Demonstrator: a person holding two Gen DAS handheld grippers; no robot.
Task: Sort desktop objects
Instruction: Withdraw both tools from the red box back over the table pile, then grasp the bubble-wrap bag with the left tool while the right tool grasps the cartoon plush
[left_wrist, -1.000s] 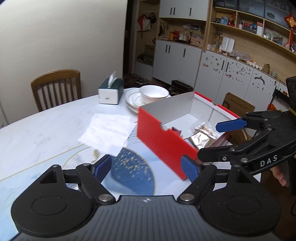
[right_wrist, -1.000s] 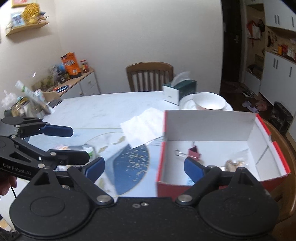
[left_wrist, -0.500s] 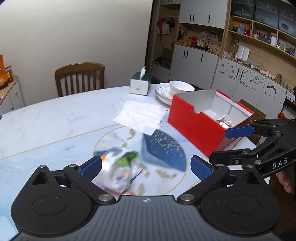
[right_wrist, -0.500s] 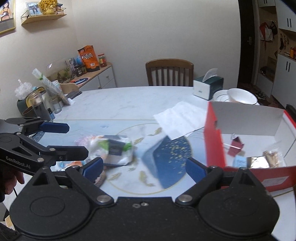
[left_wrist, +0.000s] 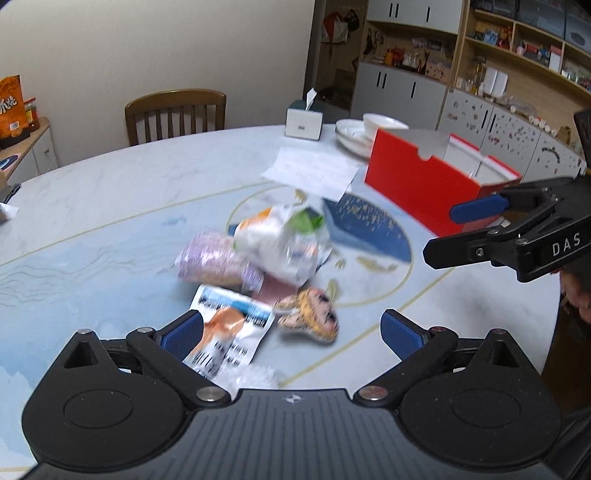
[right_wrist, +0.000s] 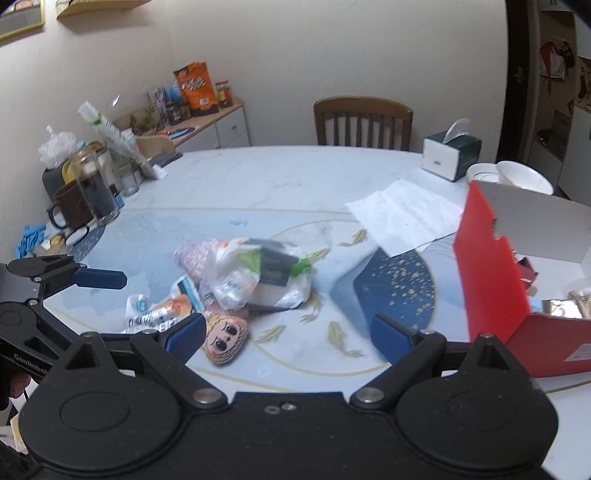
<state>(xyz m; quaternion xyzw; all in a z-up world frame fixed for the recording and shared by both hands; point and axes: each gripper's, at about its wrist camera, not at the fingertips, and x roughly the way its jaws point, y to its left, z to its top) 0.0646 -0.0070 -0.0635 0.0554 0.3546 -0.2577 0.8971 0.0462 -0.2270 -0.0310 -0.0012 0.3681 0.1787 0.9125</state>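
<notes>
Both tools spread wide and empty: left gripper (left_wrist: 290, 334) low over the near edge of the pile (left_wrist: 258, 273), right gripper (right_wrist: 288, 332) just right of it, nothing between either pair of pads. Step in hand, by the look of it: picking the next item from the pile for the red box (right_wrist: 491, 288). Best to single out one loose piece at the pile's rim, such as the doll face (right_wrist: 225, 338) lying flat at the pile's near side, clear of the rest; better to come straight down with one pad on each side and close only once the pads bracket it alone. Touching the pile's near left: a white and blue packet (left_wrist: 225, 328), thin and likely slippery, partly under the left pad in view. At the pile's middle: a crinkly clear bag (right_wrist: 258, 277) over a dark carton, leaning on a purple pack (left_wrist: 218, 262); likely to drag neighbours if pulled first. Right of the pile: the box, open-topped, already holding a few small things, its tall red wall facing the pile, so a lift over the rim needed. Beyond the pile: a paper sheet (right_wrist: 402, 214), tissue box (right_wrist: 450, 155), bowls (right_wrist: 517, 177), chair (right_wrist: 364, 122). Far left of the pile: mug (right_wrist: 74, 208) and jars, well apart.
</notes>
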